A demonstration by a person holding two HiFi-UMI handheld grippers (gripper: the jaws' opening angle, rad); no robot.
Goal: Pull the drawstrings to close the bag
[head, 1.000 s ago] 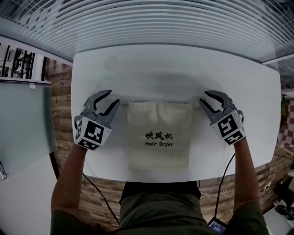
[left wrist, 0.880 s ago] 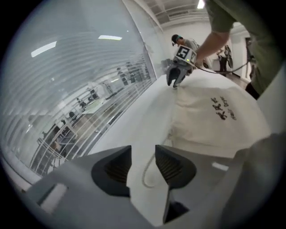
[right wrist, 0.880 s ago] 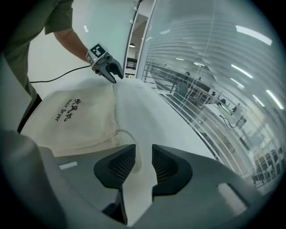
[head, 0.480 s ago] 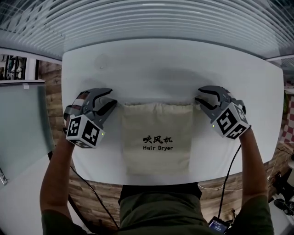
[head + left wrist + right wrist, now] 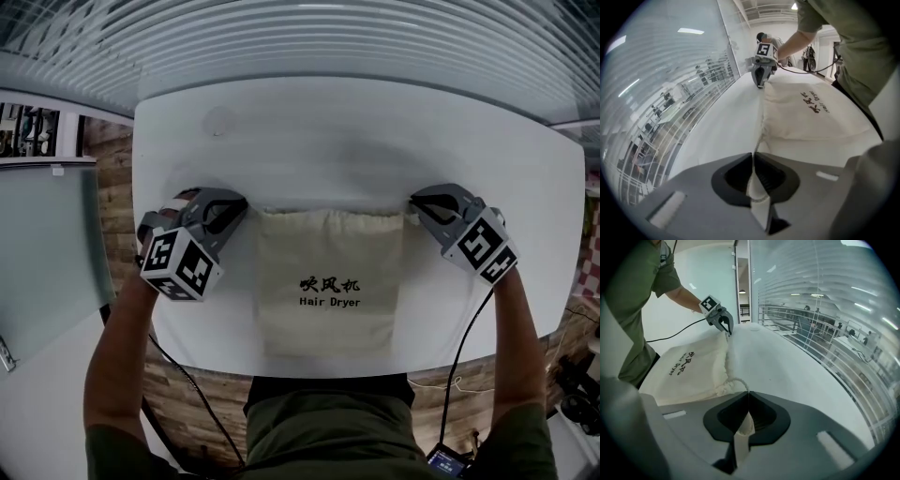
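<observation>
A cream drawstring bag (image 5: 330, 281) printed "Hair Dryer" lies flat on the white table (image 5: 356, 131), with its gathered mouth at the far side. My left gripper (image 5: 242, 202) sits at the bag's top left corner. In the left gripper view its jaws (image 5: 753, 157) are closing, tips together on the left drawstring (image 5: 761, 136). My right gripper (image 5: 415, 203) is at the top right corner. Its jaws (image 5: 748, 397) are closing as well, pinching the right drawstring (image 5: 736, 381), which curls out of the bag's hem (image 5: 723, 357).
Slatted blinds behind glass (image 5: 328, 37) run along the table's far edge. A glass partition (image 5: 47, 244) stands to the left. A faint ring mark (image 5: 218, 120) shows at the table's far left. Cables (image 5: 459, 366) hang below the near edge by the person's legs.
Both grippers stood open beside the bag's top corners a second ago. Their jaws have since come together on the drawstrings. The bag has not moved.
</observation>
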